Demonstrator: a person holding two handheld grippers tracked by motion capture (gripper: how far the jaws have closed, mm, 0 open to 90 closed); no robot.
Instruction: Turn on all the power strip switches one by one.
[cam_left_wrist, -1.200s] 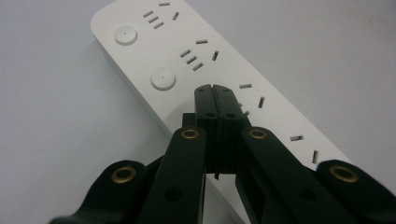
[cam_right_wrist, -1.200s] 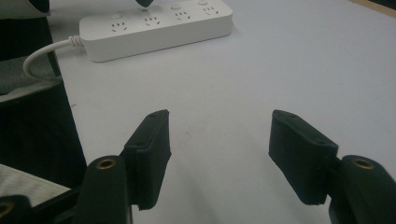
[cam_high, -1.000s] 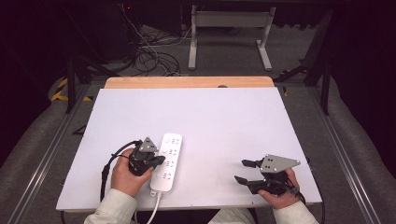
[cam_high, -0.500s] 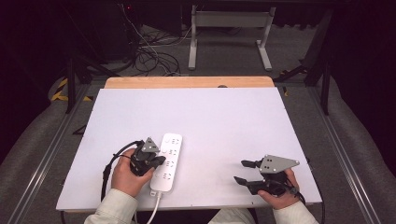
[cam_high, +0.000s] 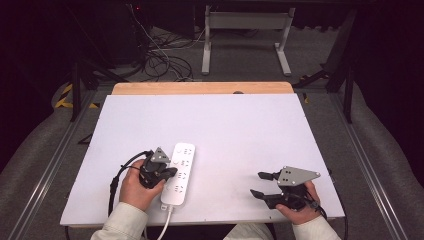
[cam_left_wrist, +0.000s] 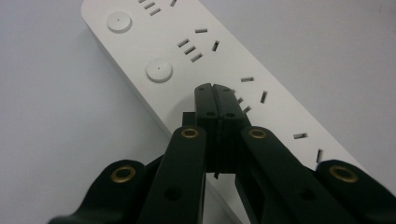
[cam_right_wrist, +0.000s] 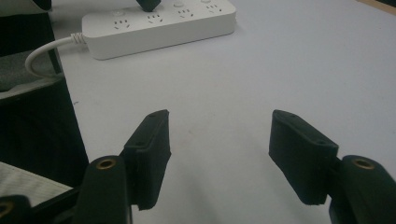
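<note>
A flat white surface (cam_high: 235, 135) is seen from above, with a strip of light wood (cam_high: 200, 88) along its far edge. It is surrounded by a dark room; behind it, a tangle of black cables (cam_high: 160, 60) lies on the grey floor beside a grey metal frame (cam_high: 245, 30).

On the near left part of the surface a white power strip (cam_high: 179, 173) is laid, its length running from near to far. It is a long block of smooth plastic with rounded corners. Groups of narrow socket slots are cut along its top, and round flat buttons (cam_left_wrist: 159, 71) are set beside them. A white cord (cam_high: 165, 227) leaves its near end and goes over the near edge of the surface.

The left hand-held gripper (cam_high: 172, 171) is held in the person's left hand (cam_high: 136, 184), low and pointed across the strip from its left side. In the left gripper view its black jaws are pressed fully together with nothing between them, and their tips are placed on the top of the strip, beside a group of slots.

The right hand-held gripper (cam_high: 256, 184) is held in the right hand (cam_high: 297, 205) near the near right corner, well apart from the strip and pointed to the left, towards it. Its jaws are spread wide, and bare white surface is seen between its matte black pads (cam_right_wrist: 156, 154).
</note>
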